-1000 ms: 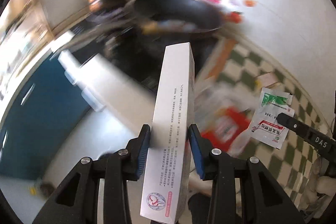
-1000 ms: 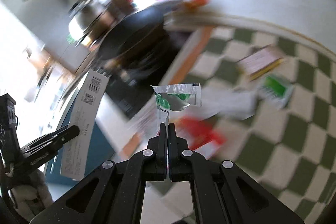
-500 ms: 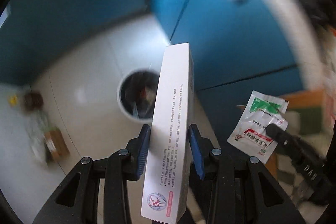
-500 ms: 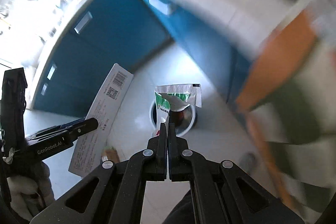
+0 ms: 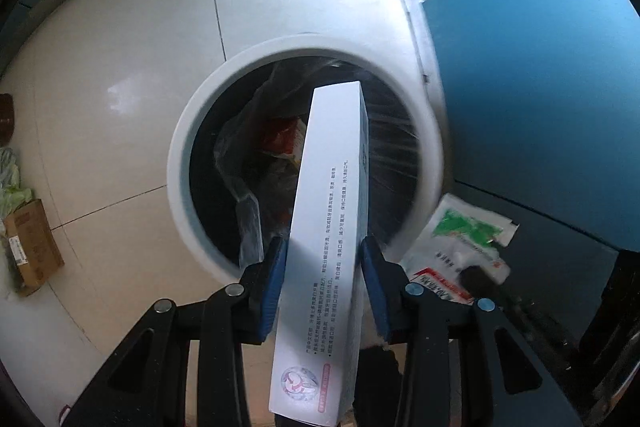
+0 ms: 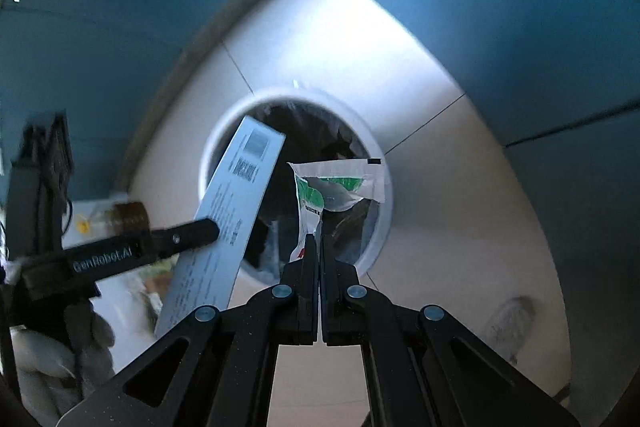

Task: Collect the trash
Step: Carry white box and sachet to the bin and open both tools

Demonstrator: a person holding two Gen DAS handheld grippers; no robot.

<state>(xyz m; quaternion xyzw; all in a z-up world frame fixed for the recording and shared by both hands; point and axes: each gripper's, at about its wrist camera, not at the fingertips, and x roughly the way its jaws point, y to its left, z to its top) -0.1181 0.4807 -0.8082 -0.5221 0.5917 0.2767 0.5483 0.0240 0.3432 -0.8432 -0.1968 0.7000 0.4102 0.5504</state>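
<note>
left gripper (image 5: 322,279): jaws clamped on the two flat sides of a long white box (image 5: 332,227), blue pads pressed against it about halfway along its length.
white box: stands on edge between the fingers, small print along the narrow face, a round logo near the lower end; far end pokes out over the mouth of the bin (image 5: 188,163). in the right wrist view the same box (image 6: 228,215) shows a barcode near its top and leans across the bin's left rim.
right gripper (image 6: 319,259): jaws pressed together, pinching the bottom edge of a torn sachet (image 6: 336,187).
sachet: white with green print and a red patch low down, top torn open and curled; hangs upright over the bin opening. in the left wrist view it (image 5: 456,247) sits blurred just right of the bin rim.
bin: round, white rim, dark inside, lined with a clear plastic bag (image 5: 240,167); red and white packaging (image 5: 286,139) lies in it.
floor (image 5: 120,67): pale tiles with thin dark joints.
cabinets (image 5: 540,67): blue fronts, close beside the bin on its right.
cardboard box (image 5: 34,247): small, brown, on the floor well to the left of the bin.
</note>
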